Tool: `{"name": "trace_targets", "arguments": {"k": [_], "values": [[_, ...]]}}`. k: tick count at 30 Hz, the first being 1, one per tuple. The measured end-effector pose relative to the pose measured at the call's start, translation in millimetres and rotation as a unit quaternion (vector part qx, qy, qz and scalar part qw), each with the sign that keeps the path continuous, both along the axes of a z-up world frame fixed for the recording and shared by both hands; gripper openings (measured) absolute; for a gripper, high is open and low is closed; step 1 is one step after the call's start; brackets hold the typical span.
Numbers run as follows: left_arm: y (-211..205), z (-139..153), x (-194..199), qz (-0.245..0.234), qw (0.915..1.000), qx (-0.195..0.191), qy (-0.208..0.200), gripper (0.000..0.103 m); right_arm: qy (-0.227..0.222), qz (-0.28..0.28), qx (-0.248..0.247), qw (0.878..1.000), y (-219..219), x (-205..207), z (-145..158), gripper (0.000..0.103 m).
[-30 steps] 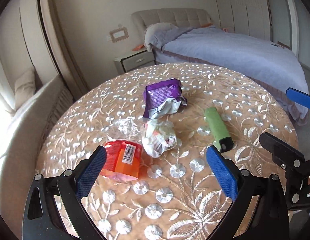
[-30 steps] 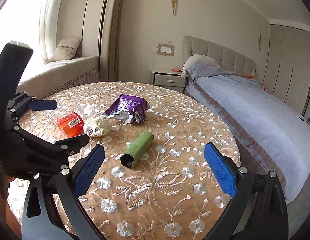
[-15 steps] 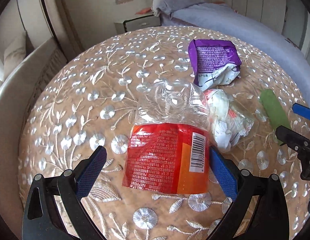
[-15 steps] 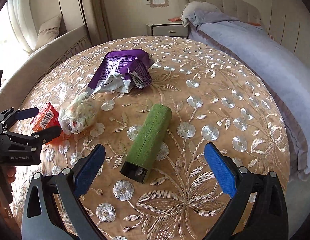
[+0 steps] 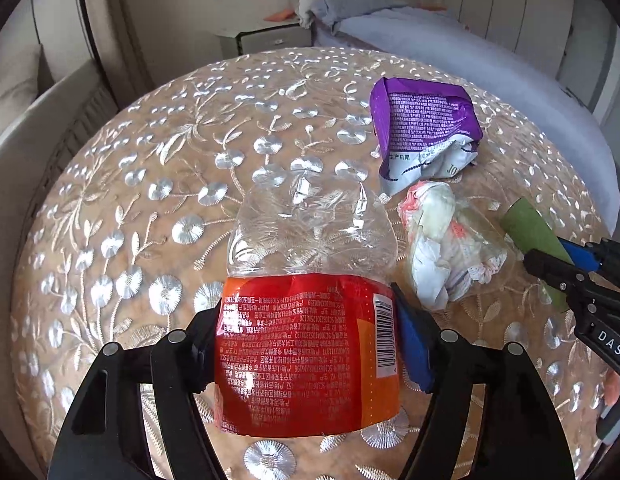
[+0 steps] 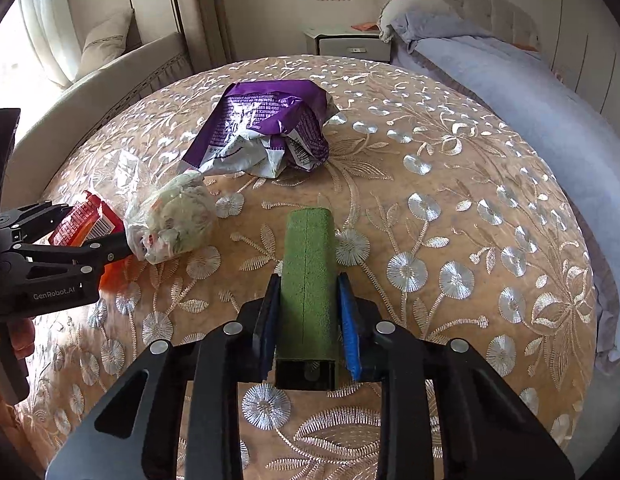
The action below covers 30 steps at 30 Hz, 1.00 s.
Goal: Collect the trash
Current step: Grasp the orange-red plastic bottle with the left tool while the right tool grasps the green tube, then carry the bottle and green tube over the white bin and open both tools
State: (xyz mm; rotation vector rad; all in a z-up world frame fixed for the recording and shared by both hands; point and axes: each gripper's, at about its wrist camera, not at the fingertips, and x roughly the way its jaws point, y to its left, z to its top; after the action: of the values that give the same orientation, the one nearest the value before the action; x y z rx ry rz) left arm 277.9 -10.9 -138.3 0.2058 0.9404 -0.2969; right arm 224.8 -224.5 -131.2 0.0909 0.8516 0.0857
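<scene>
My left gripper is shut on a red and orange wrapper with a clear crumpled top, on the round embroidered table. My right gripper is shut on a green box with an open dark end, lying on the table. A crumpled purple bag lies further back; it also shows in the right wrist view. A clear bag of crumpled paper lies between the grippers; it also shows in the right wrist view. The left gripper and the red wrapper show at the left of the right wrist view.
A bed with a grey-blue cover stands behind and to the right of the table. A nightstand is at the back wall. A beige sofa with a cushion runs along the left, by the window.
Both grippers moved forward and down and closed: the left one on the red wrapper, the right one on the green box. Both were open before.
</scene>
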Motion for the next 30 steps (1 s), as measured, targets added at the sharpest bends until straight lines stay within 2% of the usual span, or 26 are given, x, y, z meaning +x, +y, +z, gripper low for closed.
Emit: {"name": "trace_targets", "arguments": {"k": [5, 12, 16, 21, 30], "values": [[8.5, 15.0, -26.9, 0.022, 0.9993, -0.010, -0.028, 0.070, -0.028, 0.004, 0.009, 1.000, -5.4, -21.4, 9.7, 0.028], [1.6, 60.7, -91.4, 0.020, 0.9948, -0.030, -0.095, 0.070, -0.088, 0.010, 0.010, 0.996, -14.4, -69.3, 42.4, 0.028], [-16.1, 83.0, -129.0, 0.001, 0.9912, -0.051, -0.122, 0.070, -0.123, 0.014, 0.005, 0.992, -18.9, -103.1, 60.7, 0.028], [-46.2, 98.5, -171.6, -0.028, 0.9869, -0.056, -0.149, 0.070, -0.159, 0.006, 0.000, 0.987, -31.5, -144.7, 78.9, 0.028], [-98.1, 101.6, -233.4, -0.078, 0.9817, -0.074, -0.158, 0.070, -0.190, -0.029, -0.011, 0.981, -65.6, -211.8, 88.3, 0.028]]}}
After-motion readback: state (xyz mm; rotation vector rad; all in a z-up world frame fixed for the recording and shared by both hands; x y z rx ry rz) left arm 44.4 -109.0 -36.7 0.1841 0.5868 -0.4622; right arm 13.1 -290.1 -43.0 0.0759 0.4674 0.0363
